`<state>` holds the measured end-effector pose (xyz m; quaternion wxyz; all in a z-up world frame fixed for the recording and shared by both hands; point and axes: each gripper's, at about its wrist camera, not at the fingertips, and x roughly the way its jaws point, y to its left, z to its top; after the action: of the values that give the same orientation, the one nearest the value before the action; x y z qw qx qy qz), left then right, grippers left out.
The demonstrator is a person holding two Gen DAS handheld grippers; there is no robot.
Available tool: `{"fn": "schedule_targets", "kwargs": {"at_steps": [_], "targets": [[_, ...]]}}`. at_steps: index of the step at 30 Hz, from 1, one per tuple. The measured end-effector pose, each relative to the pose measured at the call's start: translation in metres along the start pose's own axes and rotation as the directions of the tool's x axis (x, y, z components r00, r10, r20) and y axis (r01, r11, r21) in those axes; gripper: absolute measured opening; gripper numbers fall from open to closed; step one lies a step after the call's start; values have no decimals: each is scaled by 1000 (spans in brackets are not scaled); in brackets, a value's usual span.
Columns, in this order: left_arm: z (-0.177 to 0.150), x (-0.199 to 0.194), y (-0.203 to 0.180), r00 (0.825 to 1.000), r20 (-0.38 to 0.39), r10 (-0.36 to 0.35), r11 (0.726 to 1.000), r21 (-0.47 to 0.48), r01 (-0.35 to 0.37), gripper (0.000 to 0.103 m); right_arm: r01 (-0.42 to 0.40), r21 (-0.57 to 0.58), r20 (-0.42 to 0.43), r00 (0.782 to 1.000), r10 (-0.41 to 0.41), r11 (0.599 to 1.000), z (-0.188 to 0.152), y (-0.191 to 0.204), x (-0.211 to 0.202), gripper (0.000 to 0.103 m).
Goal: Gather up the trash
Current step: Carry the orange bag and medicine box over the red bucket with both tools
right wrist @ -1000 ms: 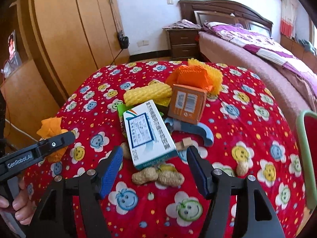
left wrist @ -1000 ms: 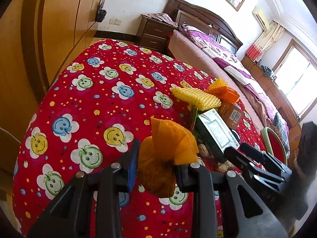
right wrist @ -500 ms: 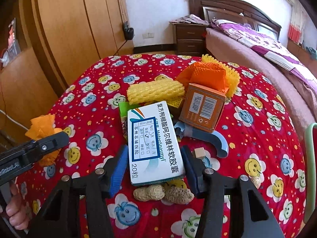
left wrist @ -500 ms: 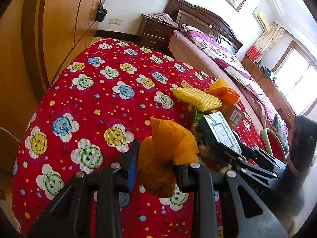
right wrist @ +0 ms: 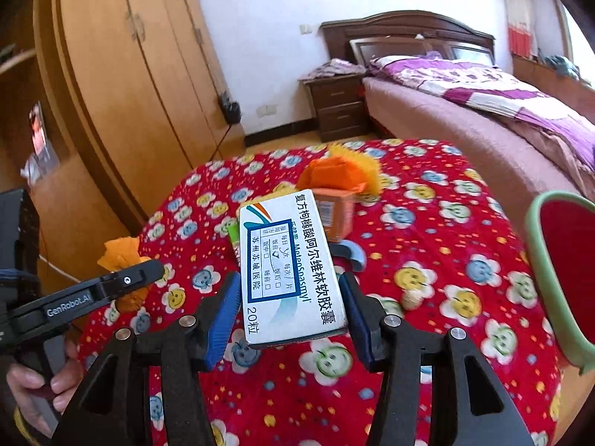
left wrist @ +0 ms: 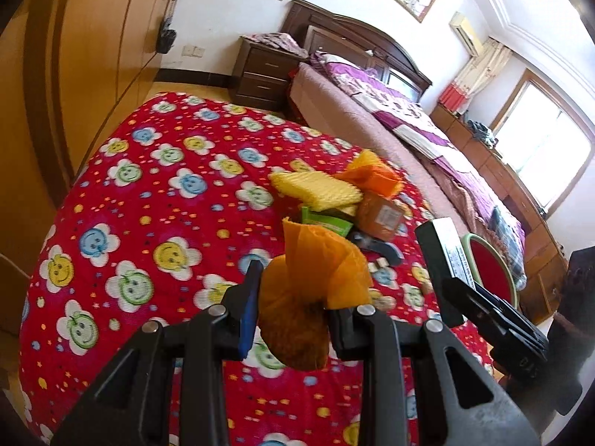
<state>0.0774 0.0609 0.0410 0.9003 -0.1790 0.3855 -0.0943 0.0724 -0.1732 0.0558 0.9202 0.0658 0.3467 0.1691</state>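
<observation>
Right wrist | right claw (right wrist: pixel 290 306) clamped medicine box (right wrist: pixel 290 260) between pads, raised off table (right wrist: pixel 446 260) | left claw (left wrist: pixel 292 303) pinched orange wrapper (left wrist: pixel 312 282)

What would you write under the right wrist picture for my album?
The right gripper lifts a white medicine box above the red smiley tablecloth, while the left gripper holds an orange wrapper.

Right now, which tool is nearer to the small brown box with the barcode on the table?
Right. The right tool, holding the white medicine box, is just in front of the brown box. The left tool, gripping orange paper, is farther off to the side.
</observation>
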Motion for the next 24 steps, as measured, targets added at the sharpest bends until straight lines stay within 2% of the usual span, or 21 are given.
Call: {"fn": "schedule_targets", "kwargs": {"at_steps": [12, 24], "targets": [[-5, 1, -61, 992, -51, -112, 990, 80, 116, 31, 47, 111, 92, 994, -57, 993, -11, -47, -56, 55], [-11, 17, -123, 981, -107, -159, 970, 167, 176, 31, 78, 207, 154, 982, -112, 975, -20, -95, -94, 55]]}}
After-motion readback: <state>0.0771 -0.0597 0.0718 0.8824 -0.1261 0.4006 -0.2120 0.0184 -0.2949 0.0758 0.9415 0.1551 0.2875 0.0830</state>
